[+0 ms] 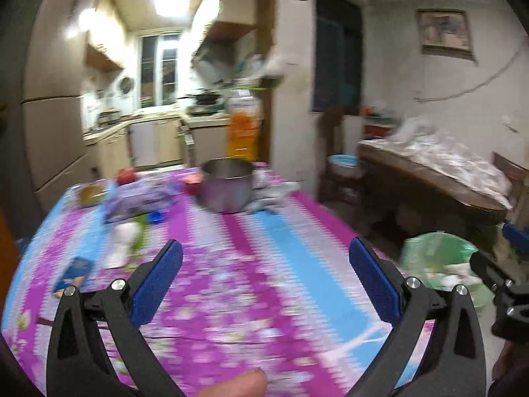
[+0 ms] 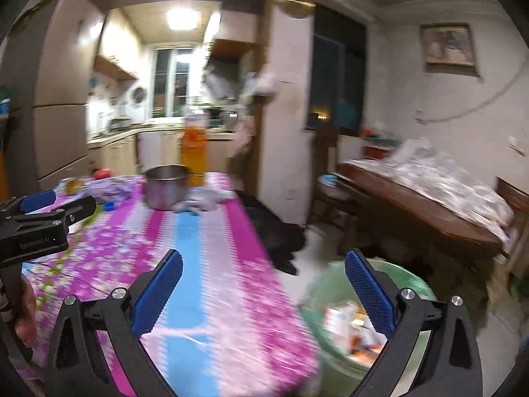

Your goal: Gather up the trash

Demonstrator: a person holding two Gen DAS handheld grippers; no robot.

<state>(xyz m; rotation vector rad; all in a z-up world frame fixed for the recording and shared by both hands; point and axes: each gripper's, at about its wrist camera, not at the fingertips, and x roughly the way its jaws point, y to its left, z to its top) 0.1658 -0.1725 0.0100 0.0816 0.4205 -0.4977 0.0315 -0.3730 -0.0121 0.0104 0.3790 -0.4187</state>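
- Pink-and-blue flowered cloth covers the table (image 1: 264, 264); both views are blurred.
- Left gripper (image 1: 264, 264) hangs released over the cloth, jaws wide apart, nothing between them.
- Right gripper (image 2: 263, 274) is also spread wide and empty, over the table's right edge and the bin (image 2: 330, 284).
- Green-lined bin (image 1: 436, 258) stands on the floor just beside the table, scraps inside.
- Trash left on the table's far left: white wad (image 1: 124, 235), blue packet (image 1: 74, 273), purple bag (image 1: 139, 198).
- Steel pot (image 1: 226, 183) sits at the far end, orange bottle (image 1: 243, 125) behind it.

Home dining room (image 1: 444, 34) beside kitchen (image 1: 158, 66)
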